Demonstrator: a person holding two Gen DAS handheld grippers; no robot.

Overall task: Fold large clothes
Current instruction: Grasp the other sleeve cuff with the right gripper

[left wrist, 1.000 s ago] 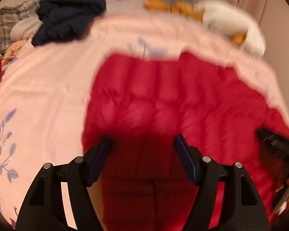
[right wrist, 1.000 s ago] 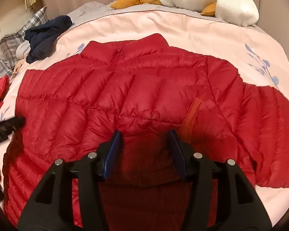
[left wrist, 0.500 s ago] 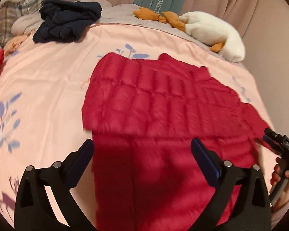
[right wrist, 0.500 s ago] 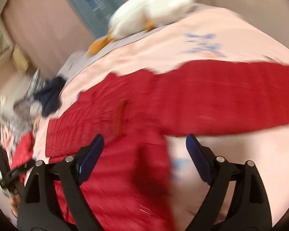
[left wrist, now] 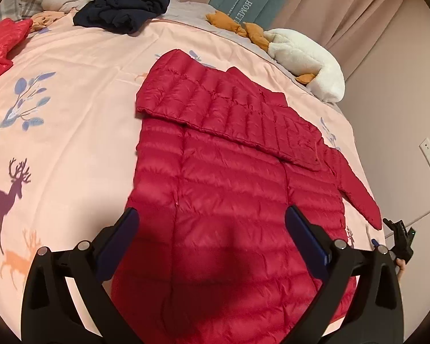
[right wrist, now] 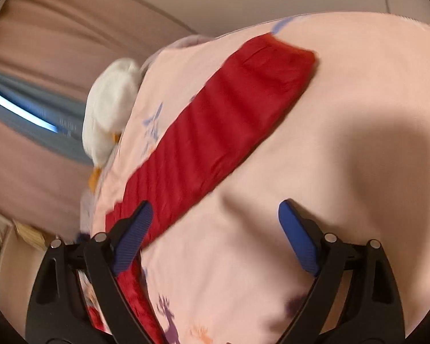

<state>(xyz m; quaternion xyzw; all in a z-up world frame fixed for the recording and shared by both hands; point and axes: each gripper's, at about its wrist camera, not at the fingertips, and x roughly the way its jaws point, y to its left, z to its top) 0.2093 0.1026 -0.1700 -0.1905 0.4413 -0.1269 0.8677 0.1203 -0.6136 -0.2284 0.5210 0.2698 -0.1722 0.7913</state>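
- The red jacket lies flat on the bed, with one sleeve already folded across its upper part.
- The other sleeve lies spread out on the bed. Its long axis runs from the body to the cuff, which points away from the jacket.
- The right gripper is nearer to this sleeve. Its jaws stand wide and hold nothing; the sleeve lies ahead, toward the left jaw.
- The left gripper hovers over the hem, jaws fully wide and empty.
- The jacket's long axis runs from hem to collar, away from the left gripper.
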